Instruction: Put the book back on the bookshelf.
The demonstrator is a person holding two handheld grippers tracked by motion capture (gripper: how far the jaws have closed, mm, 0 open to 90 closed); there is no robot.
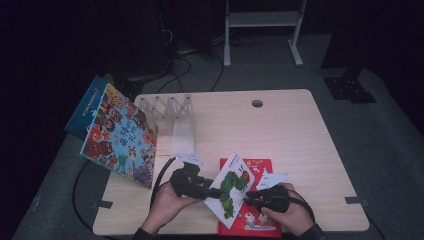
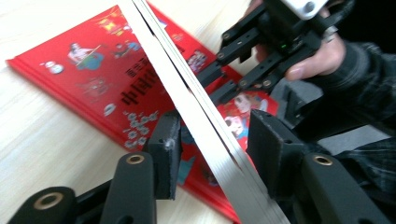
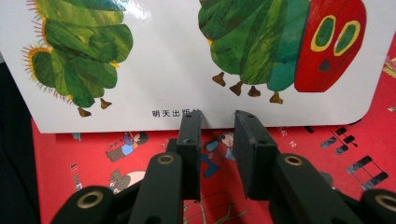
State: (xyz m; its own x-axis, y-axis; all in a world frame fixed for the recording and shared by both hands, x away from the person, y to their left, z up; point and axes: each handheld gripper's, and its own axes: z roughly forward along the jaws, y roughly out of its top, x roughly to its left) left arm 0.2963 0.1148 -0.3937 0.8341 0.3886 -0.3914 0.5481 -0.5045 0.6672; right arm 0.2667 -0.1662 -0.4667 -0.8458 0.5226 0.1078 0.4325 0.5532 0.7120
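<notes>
High view showed four books: the caterpillar book (image 1: 231, 191) stood tilted on the red book (image 1: 260, 170), with the left hand-held gripper (image 1: 212, 191) open around its edge and the right hand-held gripper (image 1: 248, 196) narrowly open at it; two books (image 1: 120, 135) leaned left of it.

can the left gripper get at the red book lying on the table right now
Probably not yet: the left gripper has the white caterpillar book on edge between its jaws, above the red book. That book would have to go first.
</notes>
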